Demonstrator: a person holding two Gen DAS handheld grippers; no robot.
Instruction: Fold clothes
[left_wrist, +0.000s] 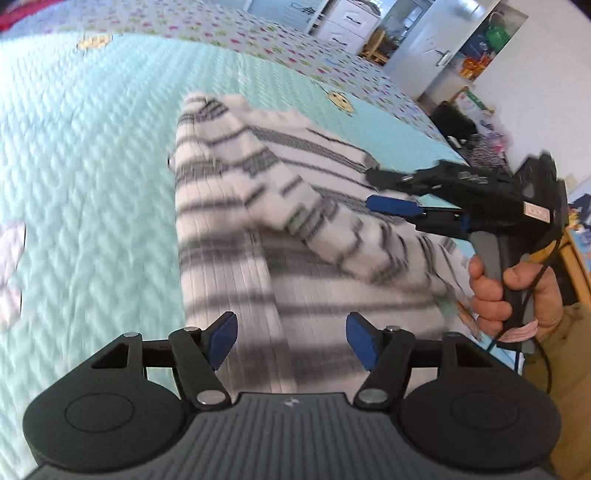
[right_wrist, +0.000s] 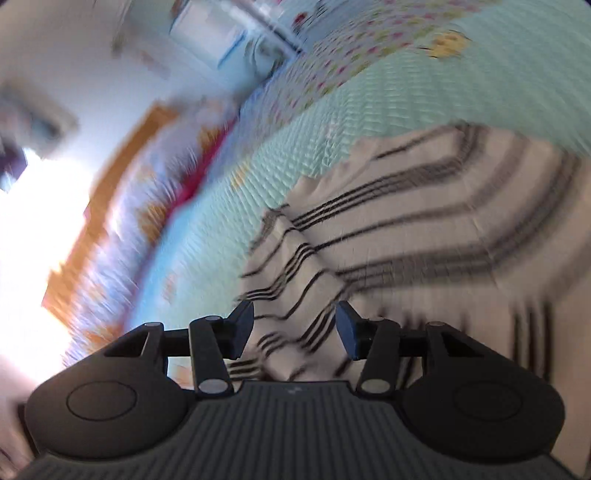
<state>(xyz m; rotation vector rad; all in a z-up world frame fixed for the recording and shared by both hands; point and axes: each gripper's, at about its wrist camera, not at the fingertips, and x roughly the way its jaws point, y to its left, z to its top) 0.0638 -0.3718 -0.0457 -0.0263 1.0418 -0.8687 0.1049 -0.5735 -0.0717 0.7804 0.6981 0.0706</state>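
Lying on the aqua quilted bedspread (left_wrist: 85, 177), the striped sweater (left_wrist: 229, 229) is white with grey bands, 1 sleeve (left_wrist: 295, 199) folded across its body. The left gripper (left_wrist: 291, 341) hangs over the sweater's near edge, its 2 blue pads spread wide with nothing between them. At the right of the left wrist view, the right gripper (left_wrist: 375, 188) reaches over the sweater's right side, held by a hand (left_wrist: 513, 295); its fingers look parted and empty, though blur makes this uncertain. From the right wrist view the right gripper (right_wrist: 294, 328) shows its pads apart above the sweater's folds (right_wrist: 406, 236).
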